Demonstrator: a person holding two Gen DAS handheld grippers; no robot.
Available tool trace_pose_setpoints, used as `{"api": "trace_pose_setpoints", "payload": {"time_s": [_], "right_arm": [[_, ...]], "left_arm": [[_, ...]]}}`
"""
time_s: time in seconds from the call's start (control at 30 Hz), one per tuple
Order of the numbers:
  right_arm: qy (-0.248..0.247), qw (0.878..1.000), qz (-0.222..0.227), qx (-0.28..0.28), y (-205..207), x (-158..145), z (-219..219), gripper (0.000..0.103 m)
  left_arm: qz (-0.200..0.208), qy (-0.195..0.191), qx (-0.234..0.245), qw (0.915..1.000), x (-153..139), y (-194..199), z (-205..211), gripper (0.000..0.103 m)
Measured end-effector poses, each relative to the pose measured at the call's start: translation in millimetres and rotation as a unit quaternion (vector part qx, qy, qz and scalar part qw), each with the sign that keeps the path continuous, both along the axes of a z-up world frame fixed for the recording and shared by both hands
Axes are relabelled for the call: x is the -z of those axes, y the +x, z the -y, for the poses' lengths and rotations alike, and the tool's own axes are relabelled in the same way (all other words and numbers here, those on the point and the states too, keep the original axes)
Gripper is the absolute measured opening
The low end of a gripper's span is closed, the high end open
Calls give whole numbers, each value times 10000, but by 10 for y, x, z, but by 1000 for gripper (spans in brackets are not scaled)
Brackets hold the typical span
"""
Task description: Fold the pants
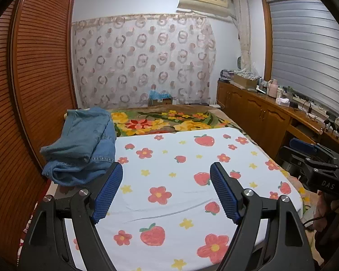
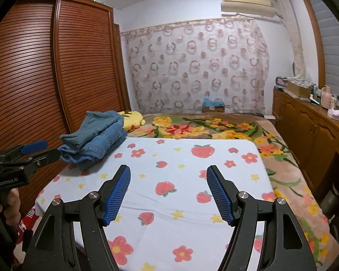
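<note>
Blue denim pants [image 1: 81,144] lie in a folded, rumpled stack at the far left corner of the white strawberry-print sheet [image 1: 180,164]; they also show in the right wrist view [image 2: 97,140]. My left gripper [image 1: 166,169] is open and empty, hovering over the sheet just right of the pants. My right gripper [image 2: 168,171] is open and empty over the middle of the sheet. Each gripper also shows in the other's view: the right one at the edge [image 1: 314,155], the left one [image 2: 37,150] near the pants.
A floral blanket [image 2: 214,126] covers the bed beyond the sheet. A yellow plush toy [image 2: 133,119] lies behind the pants. A slatted wooden wardrobe [image 2: 56,72] stands on the left, a cluttered wooden sideboard [image 1: 260,110] on the right, a curtain [image 1: 144,61] at the back.
</note>
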State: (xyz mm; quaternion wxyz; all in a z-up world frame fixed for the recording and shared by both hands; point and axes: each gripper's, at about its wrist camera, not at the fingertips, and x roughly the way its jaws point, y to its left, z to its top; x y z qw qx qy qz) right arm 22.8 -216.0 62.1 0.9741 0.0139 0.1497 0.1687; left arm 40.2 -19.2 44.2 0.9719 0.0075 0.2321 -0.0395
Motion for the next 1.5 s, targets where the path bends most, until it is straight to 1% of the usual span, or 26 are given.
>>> {"api": "trace_pose_setpoints", "payload": {"time_s": [0.17,0.27,0.53,0.83,1.5], "right_arm": [[43,9998,65,172,-107,-34,-33,73],[45,9994,170,295,-186,-34,-56,78],[11,9991,288,323,-317,32,-100,80],[16,9990,299,333,-328,76,-51,80],[-4,9990,301,338,-315,66,-43,81]], "left_arm": [[123,0,6,9999,-85,-61,27,80],[170,21,6,9999,-121,-106,24,80],[244,-7,16,9997,-157,-160,14,80],[242,-9,7,9997,-153,-165,9,80],[235,-16,9,9997,-159,-169,1,80]]}}
